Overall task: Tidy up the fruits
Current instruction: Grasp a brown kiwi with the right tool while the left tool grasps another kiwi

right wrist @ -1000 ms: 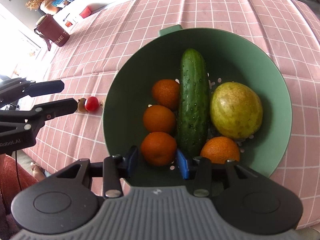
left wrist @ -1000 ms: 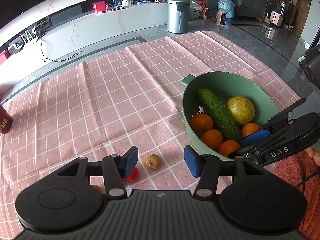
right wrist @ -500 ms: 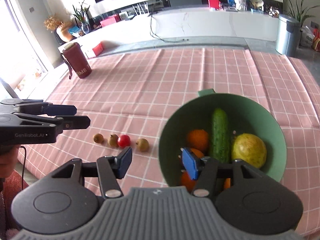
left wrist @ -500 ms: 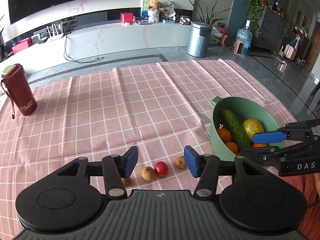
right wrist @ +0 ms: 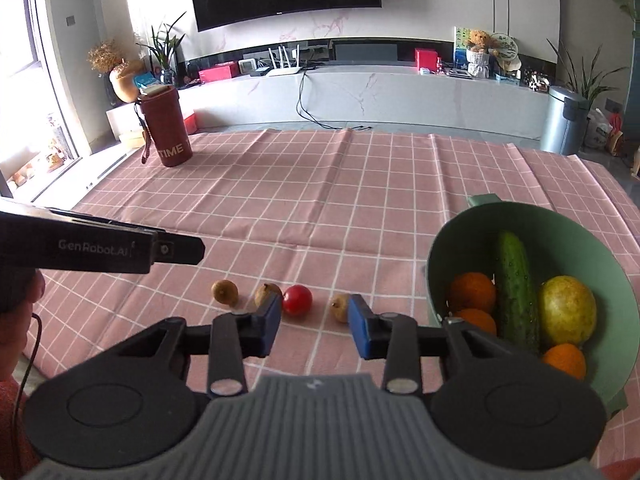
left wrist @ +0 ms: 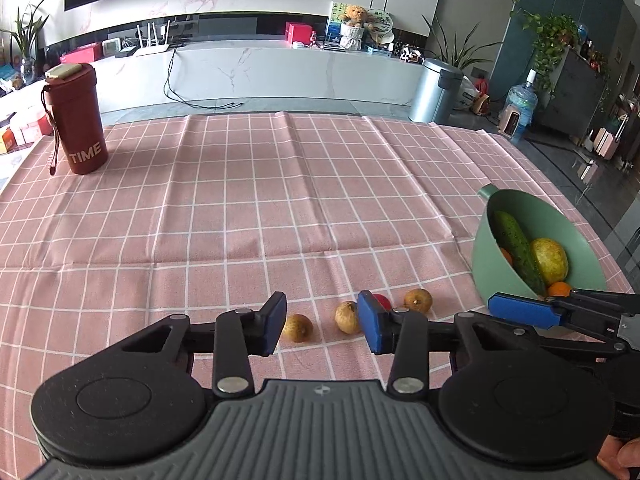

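Four small fruits (right wrist: pixel 297 300) line the near cloth; both grippers, left gripper (left wrist: pixel 322 323) and right gripper (right wrist: pixel 314 326), hover part-spread and empty, jaws just narrowing; next, pinch one for the green bowl (right wrist: pixel 568 228).

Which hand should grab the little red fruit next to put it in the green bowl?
Probably the right gripper: the red fruit lies just ahead of its open, empty jaws, and the green bowl sits on that side. The left gripper, also empty, is farther from the bowl.

Four small fruits (right wrist: pixel 297 299) in row on cloth; green bowl (right wrist: pixel 460 236) holds cucumber (right wrist: pixel 514 288), oranges.
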`<state>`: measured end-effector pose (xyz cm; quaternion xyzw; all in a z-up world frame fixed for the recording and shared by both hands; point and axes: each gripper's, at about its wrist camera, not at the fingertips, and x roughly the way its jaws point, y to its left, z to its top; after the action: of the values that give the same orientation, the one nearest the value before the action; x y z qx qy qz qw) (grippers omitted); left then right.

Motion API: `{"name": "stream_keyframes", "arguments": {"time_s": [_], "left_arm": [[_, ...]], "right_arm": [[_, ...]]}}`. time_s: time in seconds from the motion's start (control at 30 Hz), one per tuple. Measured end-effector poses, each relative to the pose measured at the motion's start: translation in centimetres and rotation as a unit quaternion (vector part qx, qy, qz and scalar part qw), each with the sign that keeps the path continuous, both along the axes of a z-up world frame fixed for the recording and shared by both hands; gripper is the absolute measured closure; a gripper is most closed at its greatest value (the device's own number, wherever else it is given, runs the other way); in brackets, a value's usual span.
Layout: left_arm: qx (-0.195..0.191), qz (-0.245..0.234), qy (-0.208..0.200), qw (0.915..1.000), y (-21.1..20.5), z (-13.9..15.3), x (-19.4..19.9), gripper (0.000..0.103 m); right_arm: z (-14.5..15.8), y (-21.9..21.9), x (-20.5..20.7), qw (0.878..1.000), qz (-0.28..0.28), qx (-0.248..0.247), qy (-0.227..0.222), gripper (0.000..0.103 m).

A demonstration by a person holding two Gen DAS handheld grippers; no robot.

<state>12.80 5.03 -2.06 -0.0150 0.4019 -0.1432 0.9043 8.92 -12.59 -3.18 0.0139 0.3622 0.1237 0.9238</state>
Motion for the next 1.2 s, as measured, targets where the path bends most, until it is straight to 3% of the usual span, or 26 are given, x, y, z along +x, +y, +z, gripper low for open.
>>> {"name": "stream_keyframes", "arguments": {"time_s": [0.27, 0.47, 0.77, 1.2], "left_arm": [[0.006, 0.026, 0.018, 0.9995, 0.5, -3.1, 0.7, 0.062], [-0.011, 0.038, 0.041, 0.9984, 0.9, -4.3, 1.6, 0.062], [-0.010, 0.031, 0.062, 0.9976, 0.6, -5.7, 3.0, 0.063], [0.001, 0.013, 0.065, 0.9978, 0.2, -6.2, 3.3, 0.072]], "right_arm": [[-2.4, 0.0, 1.7, 0.999, -0.042, 0.010, 0.027, 0.080], [-3.9, 0.9, 3.5, 0.998, -0.054, 0.009, 0.038, 0.080], [-5.3, 0.7, 5.2, 0.996, -0.067, 0.017, 0.049, 0.083], [-5.9, 2.2, 6.1, 0.996, -0.069, -0.041, 0.030, 0.082]]}}
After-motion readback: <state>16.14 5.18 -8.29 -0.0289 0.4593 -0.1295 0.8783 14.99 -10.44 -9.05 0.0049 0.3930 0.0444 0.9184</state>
